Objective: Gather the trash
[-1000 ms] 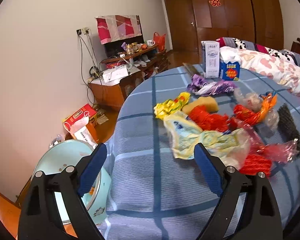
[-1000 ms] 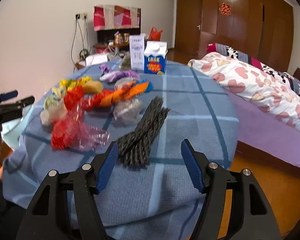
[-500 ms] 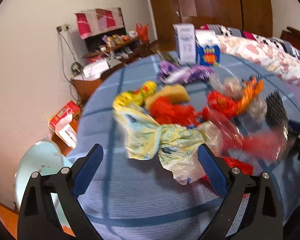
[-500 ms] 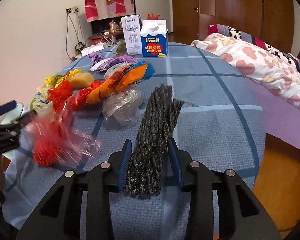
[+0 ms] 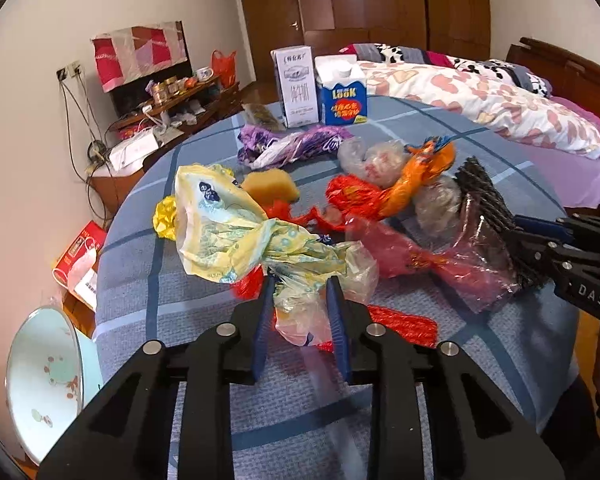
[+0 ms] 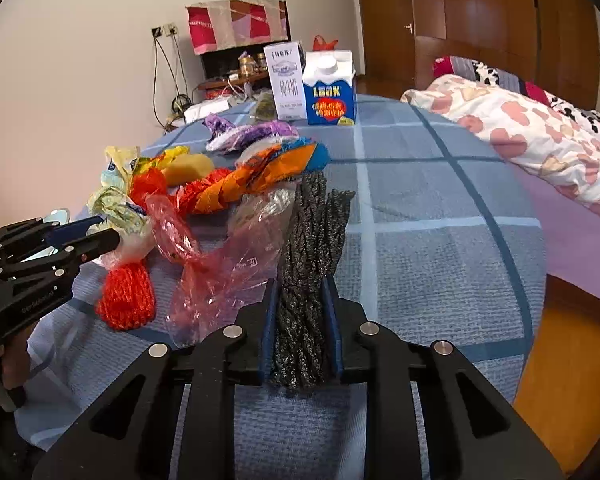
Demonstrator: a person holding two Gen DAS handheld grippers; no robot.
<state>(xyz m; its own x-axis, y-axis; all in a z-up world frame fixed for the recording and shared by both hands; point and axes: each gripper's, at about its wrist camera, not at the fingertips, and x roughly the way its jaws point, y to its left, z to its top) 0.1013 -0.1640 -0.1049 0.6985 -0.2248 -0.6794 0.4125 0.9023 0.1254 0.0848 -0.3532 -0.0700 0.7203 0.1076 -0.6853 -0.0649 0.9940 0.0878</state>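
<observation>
You are at the pick-up step: your left gripper [image 5: 300, 312] clamps the yellow plastic bag [image 5: 236, 232], your right gripper [image 6: 298, 320] the dark braided bundle [image 6: 310, 240], both at the table's [image 6: 420, 208] near edge. Next, lift both clear, probably toward the basin [image 5: 40, 384].

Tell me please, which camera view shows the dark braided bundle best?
The right wrist view: the dark braided bundle runs up the middle of the picture, clamped by the right gripper. In the left wrist view it lies at the right edge, partly behind pink plastic film.
</observation>
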